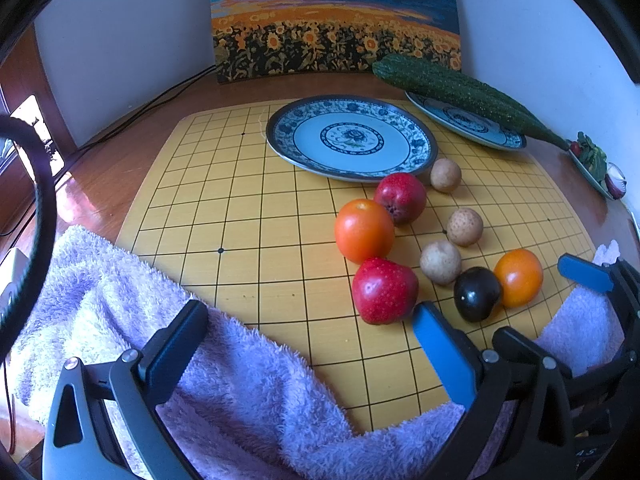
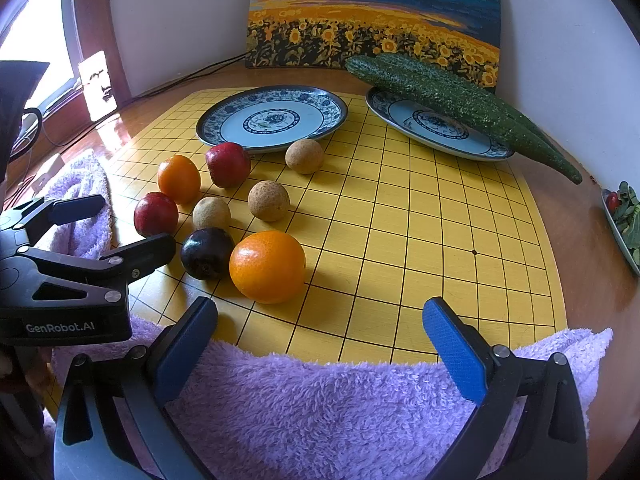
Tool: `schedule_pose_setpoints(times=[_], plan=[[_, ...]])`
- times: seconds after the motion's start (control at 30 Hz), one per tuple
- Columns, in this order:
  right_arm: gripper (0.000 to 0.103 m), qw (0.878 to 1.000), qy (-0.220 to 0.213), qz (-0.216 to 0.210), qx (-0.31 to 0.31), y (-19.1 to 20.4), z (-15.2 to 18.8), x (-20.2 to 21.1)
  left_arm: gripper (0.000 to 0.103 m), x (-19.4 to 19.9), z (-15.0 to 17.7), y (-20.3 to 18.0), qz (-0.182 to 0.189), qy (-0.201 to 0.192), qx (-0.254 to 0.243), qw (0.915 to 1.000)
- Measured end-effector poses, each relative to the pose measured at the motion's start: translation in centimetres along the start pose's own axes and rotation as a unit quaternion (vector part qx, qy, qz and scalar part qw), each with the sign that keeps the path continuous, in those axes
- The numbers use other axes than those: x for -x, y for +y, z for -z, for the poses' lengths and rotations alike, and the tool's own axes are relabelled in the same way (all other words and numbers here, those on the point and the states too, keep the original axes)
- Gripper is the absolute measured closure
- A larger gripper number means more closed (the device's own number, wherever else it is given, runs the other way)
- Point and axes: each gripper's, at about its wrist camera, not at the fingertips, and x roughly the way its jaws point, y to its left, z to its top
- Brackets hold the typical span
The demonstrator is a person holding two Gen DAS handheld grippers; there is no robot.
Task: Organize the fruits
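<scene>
Loose fruits lie on a yellow grid board (image 1: 248, 216): two oranges (image 1: 364, 231) (image 2: 267, 266), two red fruits (image 1: 383, 290) (image 1: 401, 197), a dark plum (image 1: 477, 294) (image 2: 207, 253) and three small brown round fruits (image 1: 441, 261). An empty blue-patterned plate (image 1: 350, 138) (image 2: 272, 118) stands behind them. My left gripper (image 1: 312, 316) is open and empty, low over the purple towel, left of the fruits. My right gripper (image 2: 320, 320) is open and empty, just in front of the near orange. Its fingers (image 1: 586, 274) also show in the left wrist view.
A second patterned plate (image 2: 436, 128) at the back right carries long green cucumbers (image 2: 452, 100). A purple towel (image 2: 320, 412) covers the board's near edge. A sunflower painting (image 1: 336, 20) leans on the wall. A small dish of greens (image 2: 624, 220) sits at the far right.
</scene>
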Motion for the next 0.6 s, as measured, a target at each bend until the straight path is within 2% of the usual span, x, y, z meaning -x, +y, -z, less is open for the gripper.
schedule_pose_setpoints(times=[0.43,0.6], plan=[[0.000,1.000,-0.001,0.002,-0.003,0.01,0.00,0.16,0.002,0.00,0.03,-0.12,0.002,0.001,-0.008,1.0000],[0.011,1.000,-0.008,-0.008,-0.007,0.07,-0.13,0.58,0.008,0.73,0.07,-0.14,0.013,-0.004,-0.003,0.9999]])
